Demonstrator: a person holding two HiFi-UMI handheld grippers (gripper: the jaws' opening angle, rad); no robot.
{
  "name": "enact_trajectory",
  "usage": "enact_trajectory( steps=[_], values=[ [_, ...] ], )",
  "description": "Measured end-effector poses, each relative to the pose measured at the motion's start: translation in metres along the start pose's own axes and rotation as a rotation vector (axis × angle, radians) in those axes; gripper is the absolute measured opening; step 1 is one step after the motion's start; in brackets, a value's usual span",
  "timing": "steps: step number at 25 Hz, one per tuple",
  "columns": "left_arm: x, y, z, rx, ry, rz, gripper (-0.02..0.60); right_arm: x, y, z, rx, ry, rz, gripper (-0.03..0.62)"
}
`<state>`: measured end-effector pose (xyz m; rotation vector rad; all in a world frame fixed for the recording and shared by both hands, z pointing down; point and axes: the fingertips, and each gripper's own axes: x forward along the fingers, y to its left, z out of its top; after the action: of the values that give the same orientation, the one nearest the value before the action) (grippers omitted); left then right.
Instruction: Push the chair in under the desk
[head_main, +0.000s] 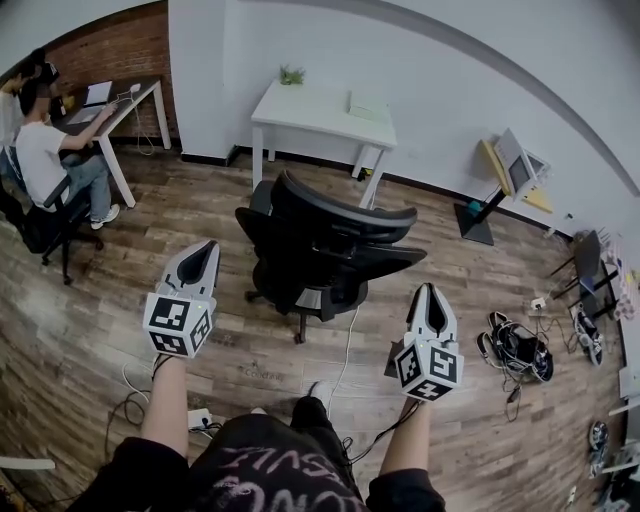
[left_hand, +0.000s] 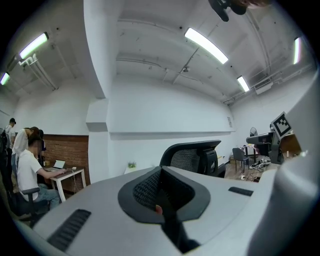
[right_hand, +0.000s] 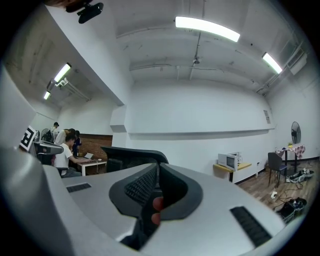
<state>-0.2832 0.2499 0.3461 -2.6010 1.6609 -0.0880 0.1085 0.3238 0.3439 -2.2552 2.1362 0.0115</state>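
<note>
Well, one black mesh office chair (head_main: 325, 245) stands before one white counter (head_main: 320, 108), not under it (backrest hiding most of its seat). Behind it, left hand-held gripper (head_main: 199, 255) and right hand-held gripper (head_main: 430, 298) are both pinched shut, empty.

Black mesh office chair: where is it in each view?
Head view: black mesh office chair at centre.
Left gripper view: its backrest just right of centre.
Right gripper view: its backrest left of centre.
Shared landmark: seated person in white shirt, at the left in all three.
</note>
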Motion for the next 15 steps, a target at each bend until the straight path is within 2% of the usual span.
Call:
enact_trajectory(
  steps=[5, 10, 15],
  values=[
    [0.017, 0.002, -0.009, 0.000, 0.008, -0.007, 0.015, 0.012, -0.020, -0.005, 0.034, -0.003, -0.042, 0.028],
    [0.047, 0.000, -0.016, 0.023, 0.036, -0.005, 0.015, 0.044, -0.027, -0.009, 0.022, 0.002, -0.010, 0.028],
    [0.087, 0.002, -0.019, 0.041, 0.056, 0.032, 0.014, 0.090, -0.047, -0.019, 0.031, 0.010, 0.017, 0.029]
  ],
)
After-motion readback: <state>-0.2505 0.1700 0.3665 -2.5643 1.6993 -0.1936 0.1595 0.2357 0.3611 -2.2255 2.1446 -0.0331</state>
